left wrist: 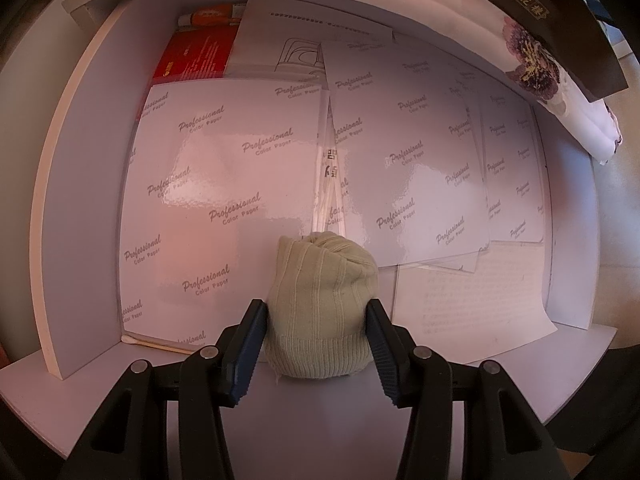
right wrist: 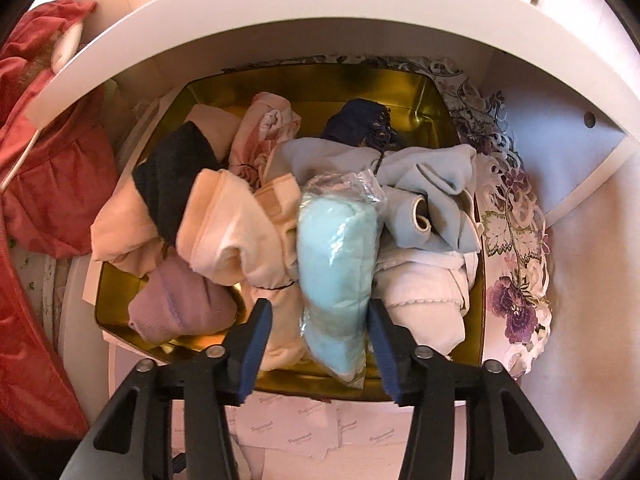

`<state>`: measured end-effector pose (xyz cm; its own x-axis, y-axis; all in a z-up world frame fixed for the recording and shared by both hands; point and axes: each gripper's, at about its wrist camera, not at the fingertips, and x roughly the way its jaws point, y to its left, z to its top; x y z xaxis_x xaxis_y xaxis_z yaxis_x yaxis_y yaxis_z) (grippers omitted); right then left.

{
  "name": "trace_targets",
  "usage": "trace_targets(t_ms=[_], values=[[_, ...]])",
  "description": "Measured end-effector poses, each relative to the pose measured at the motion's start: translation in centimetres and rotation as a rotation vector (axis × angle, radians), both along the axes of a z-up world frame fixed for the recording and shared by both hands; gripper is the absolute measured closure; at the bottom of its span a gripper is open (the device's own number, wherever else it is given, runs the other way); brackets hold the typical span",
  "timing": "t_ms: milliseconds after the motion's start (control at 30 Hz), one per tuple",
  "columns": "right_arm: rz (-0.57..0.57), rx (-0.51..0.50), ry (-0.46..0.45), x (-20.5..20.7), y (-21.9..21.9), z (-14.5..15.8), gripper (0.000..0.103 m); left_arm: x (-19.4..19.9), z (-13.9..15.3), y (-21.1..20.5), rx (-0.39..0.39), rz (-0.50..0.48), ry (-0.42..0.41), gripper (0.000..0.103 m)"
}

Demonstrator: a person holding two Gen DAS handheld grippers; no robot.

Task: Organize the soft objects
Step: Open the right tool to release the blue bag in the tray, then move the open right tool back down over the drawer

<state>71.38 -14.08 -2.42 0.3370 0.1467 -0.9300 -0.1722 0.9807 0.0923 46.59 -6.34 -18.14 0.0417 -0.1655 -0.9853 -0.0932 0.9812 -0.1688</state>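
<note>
1. Gold-lined tin [right wrist: 436, 92] is sitting in a white compartment, heaped with folded soft garments in pink, blue and lilac.
2. Glossy sheets of colour paper [left wrist: 224, 184] are covering a drawer floor.
3. Left tool [left wrist: 316, 312] is gripping a rolled cream ribbed sock [left wrist: 320, 300] above them.
4. Right tool [right wrist: 320, 314] is standing parted around a bagged aqua cloth [right wrist: 336, 248], one pad touching it.

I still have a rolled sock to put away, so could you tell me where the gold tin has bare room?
Bare gold tin shows only along the far wall, behind the navy cloth, and slightly by the purple roll. Elsewhere it is piled full.
</note>
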Motion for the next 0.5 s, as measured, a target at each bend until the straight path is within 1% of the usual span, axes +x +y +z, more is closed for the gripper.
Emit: trace_targets(t_ms=[167, 267, 500], values=[[-0.006, 0.007, -0.026, -1.0, -0.4, 1.1, 0.047, 0.0, 0.1, -0.1, 0.005, -0.006, -0.003, 0.052], [-0.031, 0.027, -0.060, -2.0, -1.4, 2.0, 0.041, 0.0, 0.2, -0.2, 0.011, -0.011, -0.006, 0.052], [-0.080, 0.057, -0.101, -4.7, -2.9, 2.9, 0.041, -0.1, 0.3, -0.2, 0.010, -0.009, -0.007, 0.052]])
